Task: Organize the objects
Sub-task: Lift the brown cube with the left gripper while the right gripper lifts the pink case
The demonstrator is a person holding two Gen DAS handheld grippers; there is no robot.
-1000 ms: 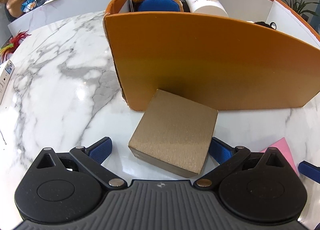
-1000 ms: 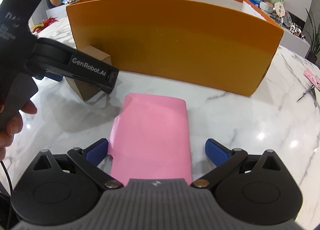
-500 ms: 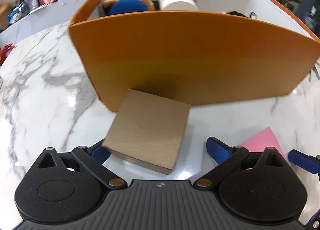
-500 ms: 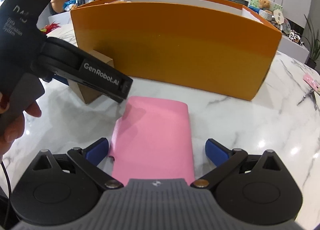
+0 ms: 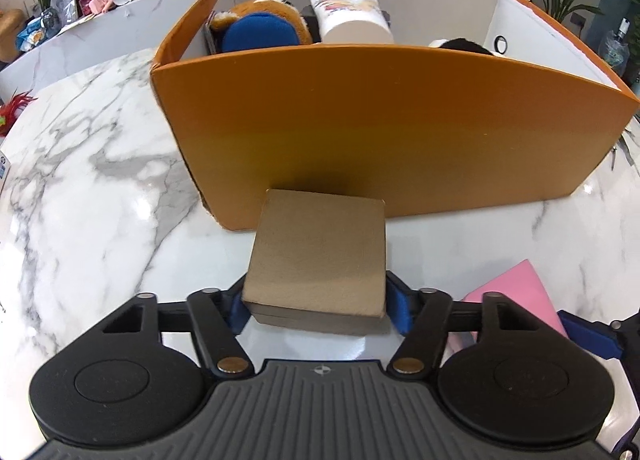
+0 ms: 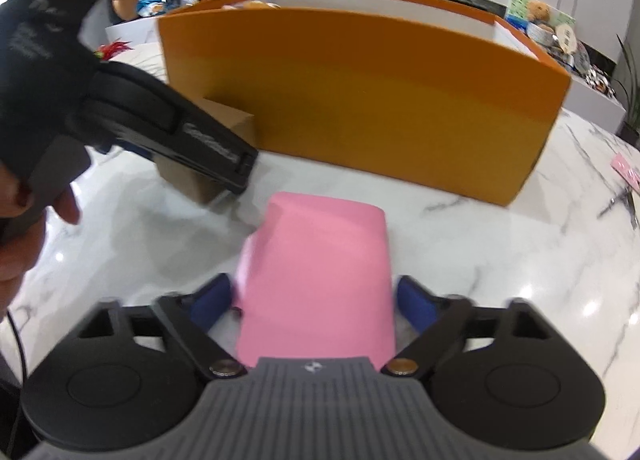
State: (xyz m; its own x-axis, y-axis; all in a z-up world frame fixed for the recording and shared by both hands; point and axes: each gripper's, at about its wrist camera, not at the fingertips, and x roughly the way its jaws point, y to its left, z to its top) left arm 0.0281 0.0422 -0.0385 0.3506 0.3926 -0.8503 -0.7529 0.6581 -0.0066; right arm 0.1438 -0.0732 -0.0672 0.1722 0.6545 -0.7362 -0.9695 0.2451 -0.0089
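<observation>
both wide a second ago, left tool (image 5: 316, 306) closing onto brown box (image 5: 320, 256), right tool (image 6: 312, 300) closing around pink pouch (image 6: 320, 280).

**Both tongs closing**

The left tongs (image 5: 316, 306) point steeply down, jaws closing, both blue pads (image 5: 400, 310) against the sides of the box (image 5: 320, 256) between them. The right tongs (image 6: 314, 300) also tilt down, jaws closing around the pink pouch (image 6: 320, 280); the right pad stands just clear, the left is blurred. A hand (image 6: 24, 227) grips the left tool's handle.
</observation>
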